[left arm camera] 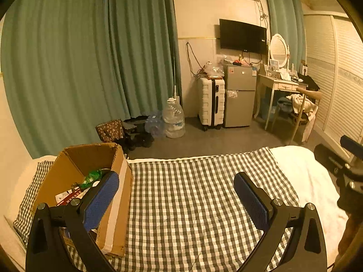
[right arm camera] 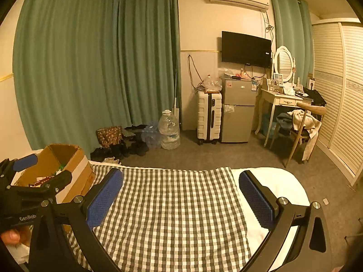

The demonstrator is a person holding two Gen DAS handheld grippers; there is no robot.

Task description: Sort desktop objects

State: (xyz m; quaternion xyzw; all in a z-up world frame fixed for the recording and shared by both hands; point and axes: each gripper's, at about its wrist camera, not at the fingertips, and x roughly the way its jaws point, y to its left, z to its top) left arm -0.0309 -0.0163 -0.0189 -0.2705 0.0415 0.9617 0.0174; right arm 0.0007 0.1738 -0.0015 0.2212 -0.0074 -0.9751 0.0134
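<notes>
Both claws hover above the checked cloth (left arm camera: 192, 192) spread on the bed (right arm camera: 272, 181). Left claw (left arm camera: 177, 195): released, pads wide apart, nothing between them. Right claw (right arm camera: 181, 192): likewise released and empty.

Task items: the cloth shows bare in both wrist views; no loose object lies on it. All sorted things visible sit inside the cardboard box (left arm camera: 74, 170) at the near left of the bed: a green crinkled packet (left arm camera: 91, 178) and a red-and-white printed packet (left arm camera: 68, 198). Whatever lies deeper in the box is hidden.

Count: one box, one cloth, two claws, at least two items in the box.

Judgement: sorting appears at or near its end, as no item remains in view outside the box. To do this step well, sweep both cameras over the near edge of the bed and the white sheet at right for strays before stopping. If one turns up, approach from above, close on its narrow side, and lower it well inside the box walls before letting go. The left claw's left finger overlaps the box in its view; whether they touch I cannot tell.
</notes>
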